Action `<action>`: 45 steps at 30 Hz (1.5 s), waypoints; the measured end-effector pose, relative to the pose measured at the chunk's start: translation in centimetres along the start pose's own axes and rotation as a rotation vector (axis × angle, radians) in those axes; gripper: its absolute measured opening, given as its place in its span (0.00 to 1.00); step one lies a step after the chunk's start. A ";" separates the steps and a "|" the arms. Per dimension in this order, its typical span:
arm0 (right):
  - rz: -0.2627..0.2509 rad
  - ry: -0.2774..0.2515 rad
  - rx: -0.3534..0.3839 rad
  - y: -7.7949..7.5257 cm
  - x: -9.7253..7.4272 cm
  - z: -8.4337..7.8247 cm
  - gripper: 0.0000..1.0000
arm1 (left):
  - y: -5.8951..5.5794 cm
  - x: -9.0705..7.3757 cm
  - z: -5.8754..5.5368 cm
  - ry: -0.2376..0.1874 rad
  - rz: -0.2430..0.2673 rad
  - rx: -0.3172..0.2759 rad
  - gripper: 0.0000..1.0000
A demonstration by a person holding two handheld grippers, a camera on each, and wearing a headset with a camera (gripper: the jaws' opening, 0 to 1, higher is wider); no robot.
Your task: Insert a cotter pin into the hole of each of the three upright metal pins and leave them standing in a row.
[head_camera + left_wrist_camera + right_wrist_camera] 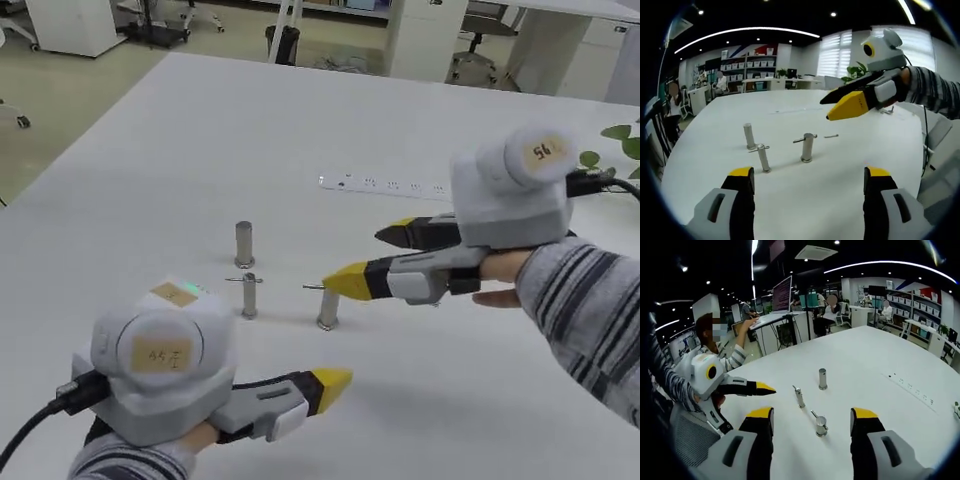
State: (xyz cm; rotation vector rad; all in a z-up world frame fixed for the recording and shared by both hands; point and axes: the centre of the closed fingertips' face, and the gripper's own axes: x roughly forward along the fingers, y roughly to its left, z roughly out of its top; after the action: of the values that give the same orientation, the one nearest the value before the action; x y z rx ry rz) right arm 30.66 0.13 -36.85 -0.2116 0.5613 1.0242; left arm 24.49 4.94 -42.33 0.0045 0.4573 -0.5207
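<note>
3 pins stood up on the white table (200, 130).
The far pin (244, 244), middle pin (250, 297) and right pin (328, 310) stood near each other. A cotter pin (313, 287) stuck out of the right pin. The left gripper (809, 174) and right gripper (372, 258) had jaws wide apart.

three upright pins (249, 295) on table (200, 140)

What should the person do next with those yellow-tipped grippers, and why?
Probably send the open right gripper to the small loose piece on the table, seemingly a cotter pin. The far pin looks bare, while the middle pin and near pin each carry one.
</note>
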 end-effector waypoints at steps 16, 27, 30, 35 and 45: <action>-0.038 -0.051 0.062 -2.9 5.4 3.2 0.57 | 2.4 -0.7 -0.3 0.006 0.011 -0.029 0.99; -0.046 -0.001 0.031 -4.6 9.2 2.4 0.50 | 2.9 -0.4 -0.4 0.023 0.004 -0.031 0.99; -0.029 0.007 0.029 -4.7 10.8 2.1 0.48 | 3.1 -0.4 -0.4 0.022 0.009 -0.033 0.98; 0.015 -0.007 0.029 -4.4 12.9 2.2 0.44 | 3.1 -0.3 -0.2 0.016 0.011 -0.040 0.97; 0.049 0.022 0.027 -4.1 15.7 1.7 0.36 | 2.9 -0.2 0.2 0.013 0.009 -0.057 0.94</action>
State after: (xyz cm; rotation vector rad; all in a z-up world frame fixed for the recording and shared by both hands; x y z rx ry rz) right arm 40.96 10.42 -44.21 -0.1863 0.6023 1.0626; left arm 25.81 7.57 -42.39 -0.0449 0.4848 -0.4988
